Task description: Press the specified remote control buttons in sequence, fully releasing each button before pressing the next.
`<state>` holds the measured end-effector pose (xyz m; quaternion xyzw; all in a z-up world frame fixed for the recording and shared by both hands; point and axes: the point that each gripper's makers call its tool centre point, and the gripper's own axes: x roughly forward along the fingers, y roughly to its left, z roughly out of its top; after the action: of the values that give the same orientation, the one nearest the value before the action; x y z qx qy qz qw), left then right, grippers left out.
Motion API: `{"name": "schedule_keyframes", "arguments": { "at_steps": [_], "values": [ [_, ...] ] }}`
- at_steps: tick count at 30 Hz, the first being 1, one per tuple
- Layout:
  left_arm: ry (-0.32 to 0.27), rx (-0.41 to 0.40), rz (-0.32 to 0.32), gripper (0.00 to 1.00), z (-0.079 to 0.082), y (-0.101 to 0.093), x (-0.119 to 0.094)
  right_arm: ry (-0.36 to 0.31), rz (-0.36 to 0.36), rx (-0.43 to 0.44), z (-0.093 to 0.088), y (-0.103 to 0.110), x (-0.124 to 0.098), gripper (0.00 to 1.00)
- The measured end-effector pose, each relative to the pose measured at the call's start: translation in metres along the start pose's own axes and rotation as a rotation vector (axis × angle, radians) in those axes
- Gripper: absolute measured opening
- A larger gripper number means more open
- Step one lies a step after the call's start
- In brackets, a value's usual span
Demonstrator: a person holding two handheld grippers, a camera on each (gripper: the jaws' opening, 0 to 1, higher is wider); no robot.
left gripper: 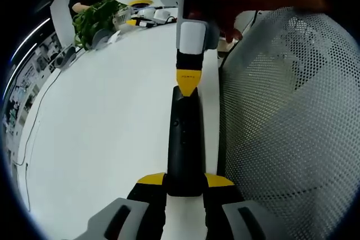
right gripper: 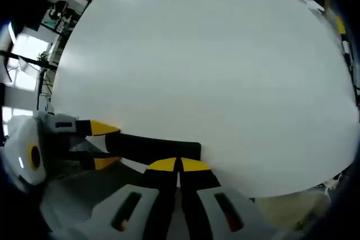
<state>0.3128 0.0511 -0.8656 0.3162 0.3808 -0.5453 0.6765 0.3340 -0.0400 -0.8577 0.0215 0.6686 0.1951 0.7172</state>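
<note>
My left tool (left gripper: 184,186) clamps the near end of the remote (left gripper: 185,139) at the worktop's (left gripper: 101,133) edge, and my right tool (right gripper: 179,165), jaws together, sets its tips on the far end. If that press lands off-centre or I lift too little, I judge the button won't fully release. A mesh chair (left gripper: 292,116) crowds the edge; plants (left gripper: 93,18) sit at the far corner.

Your left gripper (left gripper: 185,186) and right gripper (right gripper: 179,167): grey moulded jaw bodies, black slotted insets, yellow wedge-shaped tips. A pale grey housing sits behind each.
</note>
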Motion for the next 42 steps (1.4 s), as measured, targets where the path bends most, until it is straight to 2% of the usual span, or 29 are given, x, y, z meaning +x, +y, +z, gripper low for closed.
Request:
{"name": "schedule_keyframes", "arguments": {
  "at_steps": [6, 9, 12, 18, 31, 37, 39, 42],
  "values": [
    [-0.001, 0.005, -0.001, 0.25, 0.000, 0.000, 0.000, -0.014, -0.015, -0.019, 0.002, -0.001, -0.003, 0.00],
    [-0.001, 0.005, -0.001, 0.25, 0.000, 0.000, 0.000, -0.040, 0.035, 0.004, 0.007, 0.005, -0.004, 0.00],
    [-0.002, 0.004, -0.001, 0.25, 0.000, 0.000, 0.000, -0.037, 0.067, 0.016, 0.006, 0.010, -0.003, 0.00],
    [-0.003, 0.002, -0.001, 0.25, 0.000, 0.000, 0.000, -0.002, 0.053, 0.004, 0.001, 0.009, 0.003, 0.00],
    [-0.003, 0.001, -0.002, 0.25, -0.001, 0.000, 0.000, -0.008, 0.060, 0.028, 0.002, 0.007, 0.004, 0.00],
    [-0.002, 0.002, -0.004, 0.25, -0.001, 0.000, 0.000, -0.005, 0.001, -0.064, 0.002, 0.009, 0.004, 0.00],
    [-0.001, 0.002, -0.004, 0.25, -0.001, 0.000, 0.000, -0.004, -0.024, -0.155, 0.002, 0.009, 0.004, 0.00],
    [0.001, 0.003, -0.004, 0.25, -0.001, 0.000, 0.000, -0.006, -0.039, -0.157, 0.001, 0.010, 0.005, 0.00]
  ]
}}
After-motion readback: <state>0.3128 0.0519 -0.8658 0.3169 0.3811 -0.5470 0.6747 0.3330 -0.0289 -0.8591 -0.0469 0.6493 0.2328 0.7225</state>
